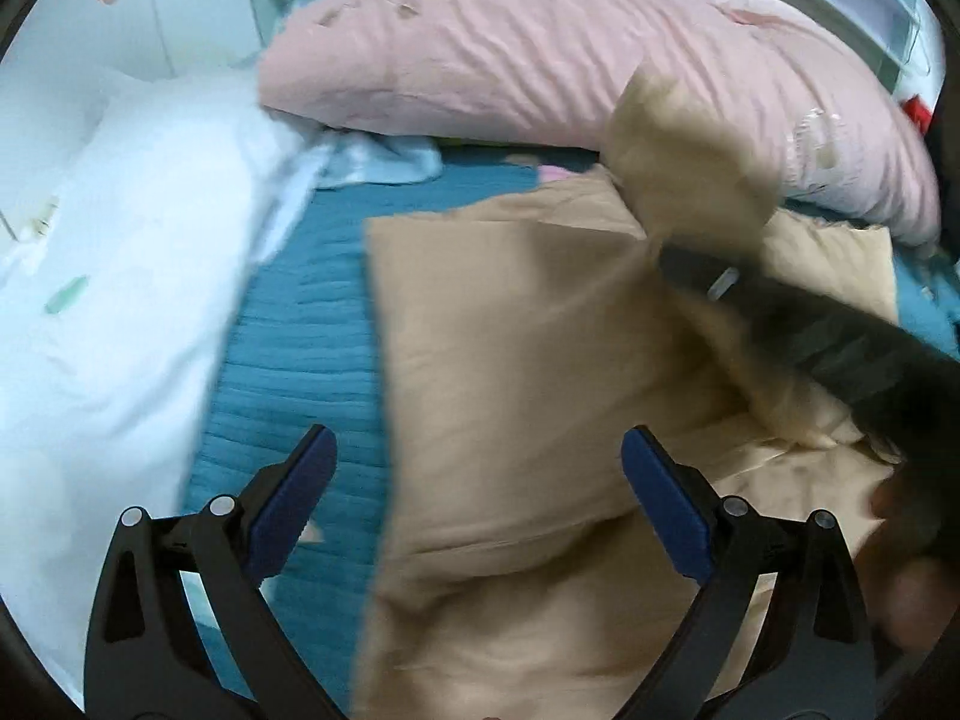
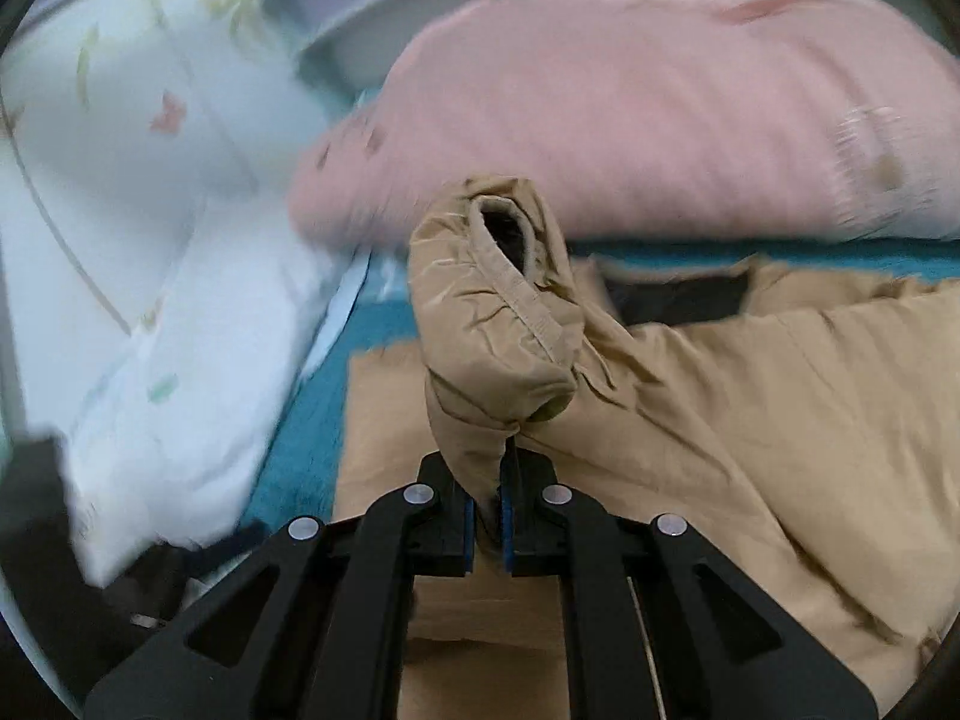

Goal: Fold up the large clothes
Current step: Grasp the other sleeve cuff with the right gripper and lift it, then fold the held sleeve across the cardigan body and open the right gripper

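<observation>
**Right gripper pinches the tan sleeve, left gripper hangs spread over the jacket**

In my left wrist view, the left gripper (image 1: 479, 483) stands with its two blue pads (image 1: 663, 507) spread wide apart, and nothing is between them. Below and ahead of it lies the tan jacket (image 1: 510, 372), spread flat on the teal bedcover (image 1: 300, 348). The left pad is over the bedcover, the right pad is over the jacket. Ahead and to the right I see the right gripper (image 1: 690, 267) as a dark blurred shape coming in from the right edge, with the sleeve cuff (image 1: 684, 144) lifted above its tip. Far ahead lies a pink quilt (image 1: 540, 48), and to the left a white quilt (image 1: 120, 270) with small coloured marks. At the lower right edge there is a blurred hand (image 1: 918, 570).

In my right wrist view, the right gripper (image 2: 487, 516) has its jaws pressed almost together on a fold of the tan sleeve. The cloth goes up from between the pads, and the sleeve cuff (image 2: 498, 312) stands just ahead of the fingers, with its dark opening turned up and away. The rest of the tan jacket (image 2: 750, 420) lies under and to the right of the gripper on the teal bedcover (image 2: 306, 414). The pink quilt (image 2: 630, 114) is far ahead, and the white quilt (image 2: 168, 312) is to the left. The picture is blurred at its sides.
</observation>
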Demonstrator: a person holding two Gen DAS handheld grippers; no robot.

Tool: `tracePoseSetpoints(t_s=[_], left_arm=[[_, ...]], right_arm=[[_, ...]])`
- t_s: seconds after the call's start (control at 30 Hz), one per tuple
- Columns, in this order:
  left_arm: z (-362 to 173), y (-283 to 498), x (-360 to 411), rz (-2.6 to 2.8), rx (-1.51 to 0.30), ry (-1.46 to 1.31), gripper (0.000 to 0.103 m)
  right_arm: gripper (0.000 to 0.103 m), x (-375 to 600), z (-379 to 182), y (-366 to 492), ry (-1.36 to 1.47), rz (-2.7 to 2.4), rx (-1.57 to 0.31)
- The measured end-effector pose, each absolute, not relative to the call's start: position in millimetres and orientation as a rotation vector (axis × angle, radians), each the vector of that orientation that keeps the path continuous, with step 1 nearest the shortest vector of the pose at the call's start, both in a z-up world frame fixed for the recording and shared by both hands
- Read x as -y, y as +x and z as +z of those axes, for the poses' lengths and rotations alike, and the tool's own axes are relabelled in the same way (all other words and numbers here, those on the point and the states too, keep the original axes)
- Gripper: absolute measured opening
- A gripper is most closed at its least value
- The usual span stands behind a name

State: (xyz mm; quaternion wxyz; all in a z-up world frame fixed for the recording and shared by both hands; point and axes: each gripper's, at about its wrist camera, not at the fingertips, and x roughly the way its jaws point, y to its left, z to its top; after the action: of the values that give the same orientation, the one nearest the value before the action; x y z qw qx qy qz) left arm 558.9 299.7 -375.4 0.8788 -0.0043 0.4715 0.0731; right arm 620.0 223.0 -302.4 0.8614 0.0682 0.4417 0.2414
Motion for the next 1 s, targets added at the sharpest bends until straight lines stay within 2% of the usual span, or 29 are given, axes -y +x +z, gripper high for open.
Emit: tracePoseSetpoints(t_s=[0.1, 0.17, 0.23, 0.3, 0.5, 0.63, 0.8, 0.93, 1.0], left_arm=[[-369, 548, -321, 0.183, -0.990, -0.014, 0.095], [-361, 543, -323, 0.207, -0.959, 0.048, 0.095], [-348, 539, -323, 0.218, -0.923, 0.132, 0.095], [-338, 536, -321, 0.229, -0.896, 0.173, 0.095], [-302, 531, -316, 0.178, -0.840, 0.086, 0.095], [-302, 560, -287, 0.047, -0.800, -0.063, 0.095], [-352, 613, -254, 0.026, -0.971, -0.124, 0.095], [-410, 620, -273, 0.054, -1.144, -0.241, 0.095], [-423, 617, -277, 0.044, -1.152, -0.268, 0.095]], right_arm=[[0.012, -231, -327, 624, 0.138, 0.481, -0.983], [0.024, -229, -331, 627, 0.154, 0.490, -1.016], [0.054, -226, -322, 623, 0.156, 0.530, -1.011], [0.061, -218, -309, 614, 0.187, 0.577, -0.983], [0.068, -175, -266, 598, 0.266, 0.620, -0.888], [0.070, -114, -251, 594, 0.215, 0.430, -0.811], [0.070, -62, -285, 611, 0.180, 0.306, -0.908], [0.070, -41, -321, 621, 0.211, 0.310, -0.983], [0.070, -26, -340, 629, 0.199, 0.243, -1.018]])
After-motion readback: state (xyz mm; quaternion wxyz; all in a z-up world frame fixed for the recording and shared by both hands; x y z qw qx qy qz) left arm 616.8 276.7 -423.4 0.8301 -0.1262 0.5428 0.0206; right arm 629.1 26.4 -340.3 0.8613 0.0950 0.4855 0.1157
